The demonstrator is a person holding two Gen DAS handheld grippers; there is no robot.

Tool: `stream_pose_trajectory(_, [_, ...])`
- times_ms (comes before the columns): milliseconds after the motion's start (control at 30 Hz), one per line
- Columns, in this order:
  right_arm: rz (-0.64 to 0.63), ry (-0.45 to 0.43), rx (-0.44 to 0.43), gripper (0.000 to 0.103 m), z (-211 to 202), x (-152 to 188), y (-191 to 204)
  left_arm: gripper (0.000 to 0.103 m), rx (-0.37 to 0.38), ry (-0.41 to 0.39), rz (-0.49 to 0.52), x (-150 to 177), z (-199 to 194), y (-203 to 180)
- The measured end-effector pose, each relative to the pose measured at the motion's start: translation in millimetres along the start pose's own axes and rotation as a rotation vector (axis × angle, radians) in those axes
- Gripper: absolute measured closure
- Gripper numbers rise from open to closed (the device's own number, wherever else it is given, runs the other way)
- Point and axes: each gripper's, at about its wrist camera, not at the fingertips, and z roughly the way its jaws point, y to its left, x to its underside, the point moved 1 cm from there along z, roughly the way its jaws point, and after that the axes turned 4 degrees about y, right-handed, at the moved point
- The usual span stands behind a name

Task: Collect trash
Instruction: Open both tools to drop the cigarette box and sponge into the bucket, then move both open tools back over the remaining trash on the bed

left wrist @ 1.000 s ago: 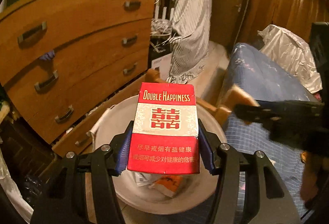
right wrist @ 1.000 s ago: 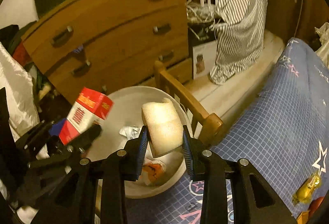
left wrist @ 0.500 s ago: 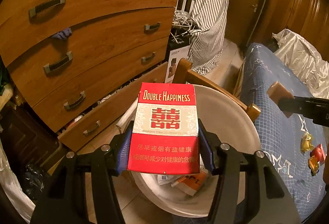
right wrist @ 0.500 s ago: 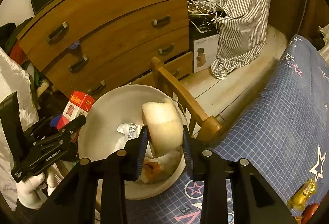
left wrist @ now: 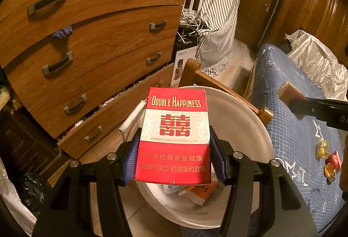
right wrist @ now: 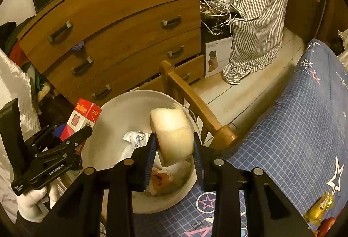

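Observation:
My left gripper (left wrist: 174,156) is shut on a red and white Double Happiness cigarette box (left wrist: 175,134), held upright over the near left rim of the white trash bin (left wrist: 243,119). The box also shows in the right wrist view (right wrist: 83,116), just left of the bin (right wrist: 104,128). My right gripper (right wrist: 174,158) is shut on a pale foam sponge piece (right wrist: 171,130), held above the bin's right half. Paper and orange wrappers (right wrist: 161,178) lie inside the bin.
A wooden chest of drawers (left wrist: 91,41) stands behind the bin, its lowest drawer pulled out. A wooden chair rail (right wrist: 195,106) runs by the bin. A blue checked cloth (right wrist: 293,128) at the right carries sweet wrappers (left wrist: 326,156). A striped shirt (right wrist: 256,8) hangs behind.
My left gripper with the cigarette box has drawn back to the left, from over the bin's middle to its left rim. The right gripper with the sponge has stayed over the bin.

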Motion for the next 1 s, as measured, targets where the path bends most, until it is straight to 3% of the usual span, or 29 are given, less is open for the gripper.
stream_pose_trajectory(67, [-0.001, 0.003, -0.008, 0.068, 1, 1, 0, 0.048, 0.002, 0.003, 0.006, -1, 1, -2])
stream_pose_trajectory(133, [0.007, 0.004, -0.020, 0.054, 2, 1, 0, 0.043, -0.014, 0.008, 0.009, -1, 3, -1])
stream_pose_trajectory(167, [0.016, -0.010, -0.024, 0.037, 0, 2, -3, 0.032, -0.026, 0.009, 0.003, -2, 4, 0])
stream_pose_trajectory(200, [0.021, -0.017, -0.025, 0.035, -1, 2, -2, 0.029, -0.040, -0.004, -0.003, -2, 3, 2])
stream_pose_trajectory(733, [0.063, -0.045, -0.059, 0.035, -14, 20, -20, 0.029, -0.044, -0.029, 0.002, -1, -9, -6])
stream_pose_trajectory(867, [0.060, -0.095, -0.052, 0.035, -28, 38, -25, 0.029, -0.045, -0.044, 0.032, 6, -16, -18])
stream_pose_trajectory(1000, [0.045, -0.167, 0.007, 0.028, -49, 69, -29, 0.029, -0.053, -0.065, 0.089, 19, -21, -42])
